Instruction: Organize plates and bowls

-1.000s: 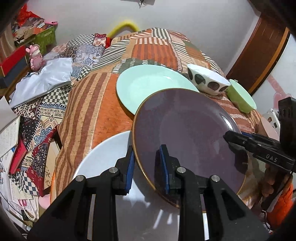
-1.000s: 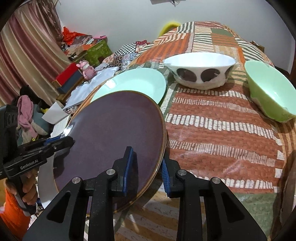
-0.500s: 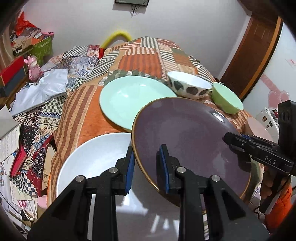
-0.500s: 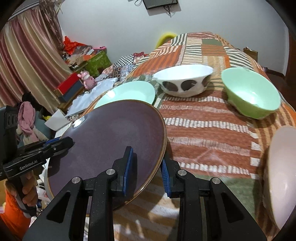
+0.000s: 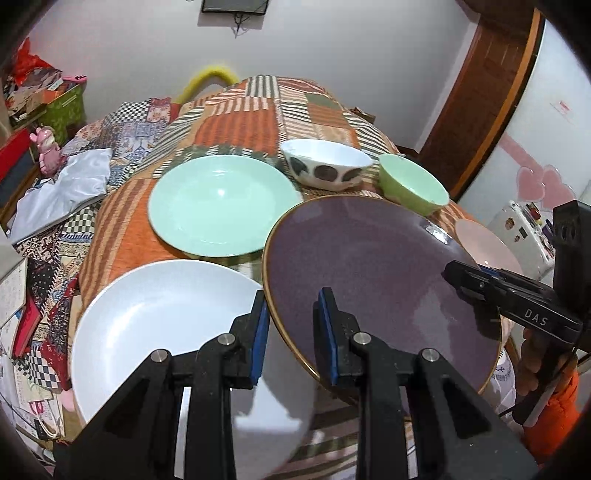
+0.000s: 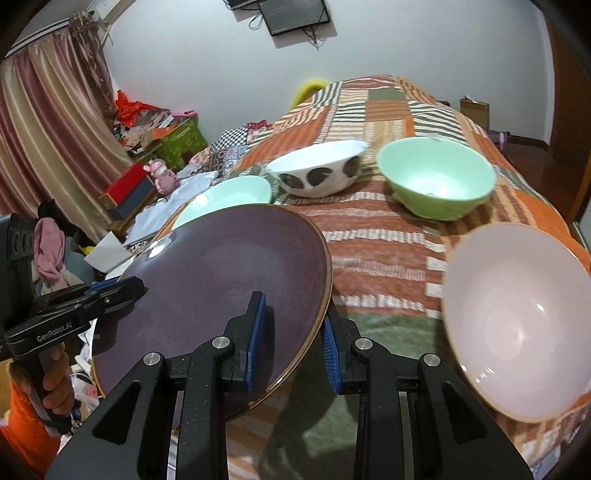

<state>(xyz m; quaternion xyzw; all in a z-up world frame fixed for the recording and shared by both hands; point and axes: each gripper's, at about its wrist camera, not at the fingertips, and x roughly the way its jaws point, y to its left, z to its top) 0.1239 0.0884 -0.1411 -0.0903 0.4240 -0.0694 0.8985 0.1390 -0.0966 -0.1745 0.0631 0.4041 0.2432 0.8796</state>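
White plate (image 5: 159, 325) partly hidden behind the hand-held gripper arms and the purple plate (image 5: 373, 280), pink bowl (image 5: 480, 243) mostly hidden behind that plate's rim, mint plate (image 6: 225, 194) half covered, wall screen (image 6: 291, 14) cut off by the top edge

A home bedroom — patchwork quilt (image 5: 266, 110) over a bed, striped curtains (image 6: 48, 140), a wall-mounted screen (image 6: 291, 14).

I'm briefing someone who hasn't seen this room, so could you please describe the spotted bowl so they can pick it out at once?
On the bed's striped orange patchwork quilt, look at the far row of dishes. The spotted bowl sits between the mint-green plate and the green bowl. It alone is white with large dark blotches around its outside.
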